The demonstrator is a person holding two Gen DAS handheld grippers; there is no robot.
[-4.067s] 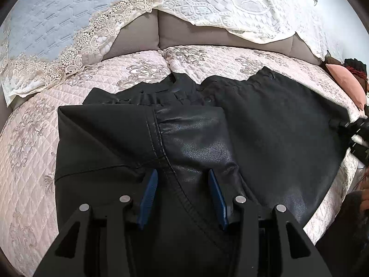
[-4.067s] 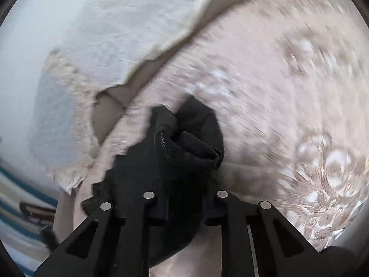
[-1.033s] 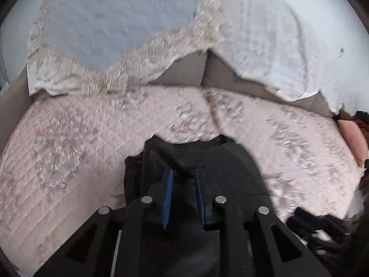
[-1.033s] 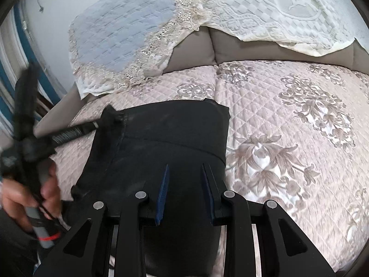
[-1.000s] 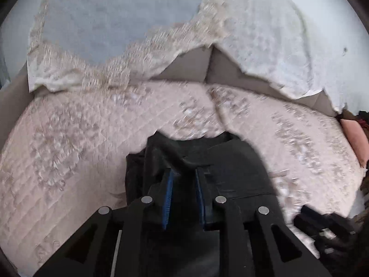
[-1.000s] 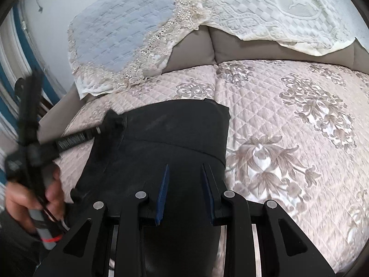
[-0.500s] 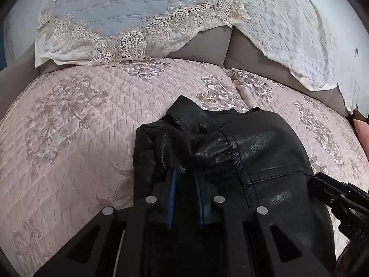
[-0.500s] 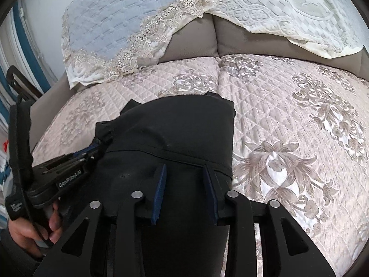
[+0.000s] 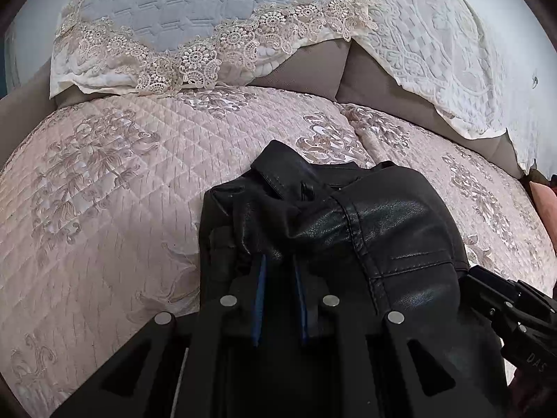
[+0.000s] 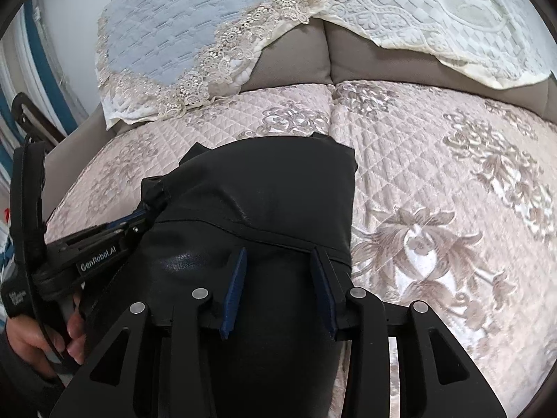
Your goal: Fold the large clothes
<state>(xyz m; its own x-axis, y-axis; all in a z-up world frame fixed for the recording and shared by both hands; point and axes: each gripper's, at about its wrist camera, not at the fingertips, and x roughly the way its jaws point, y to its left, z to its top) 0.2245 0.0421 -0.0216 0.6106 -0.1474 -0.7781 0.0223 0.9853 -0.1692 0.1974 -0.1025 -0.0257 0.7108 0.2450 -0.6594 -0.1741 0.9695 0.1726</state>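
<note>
A: Left wrist view: my left gripper [image 9: 278,261] has its blue pads [image 9: 259,299] drawn close on a bunched fold of the black leather jacket [image 9: 393,230], pinching it. The jacket lies folded in a heap on the pink quilted bedspread [image 9: 104,216], collar end toward the lace-edged cover [image 9: 195,10] draped over the headboard.

B: And the other hand?

A: Right wrist view: my right gripper [image 10: 278,268] has just been opening; its pads [image 10: 236,285] now stand apart over the smooth back panel of the jacket [image 10: 271,188], the leather lying between them but not pinched. At the left edge of this view, a hand [image 10: 38,338] holds the left gripper [image 10: 146,214], its tips buried in the jacket's left edge.

B: Jacket position?

A: Middle of the bedspread [image 10: 452,181], near edge beneath both grippers.
</note>
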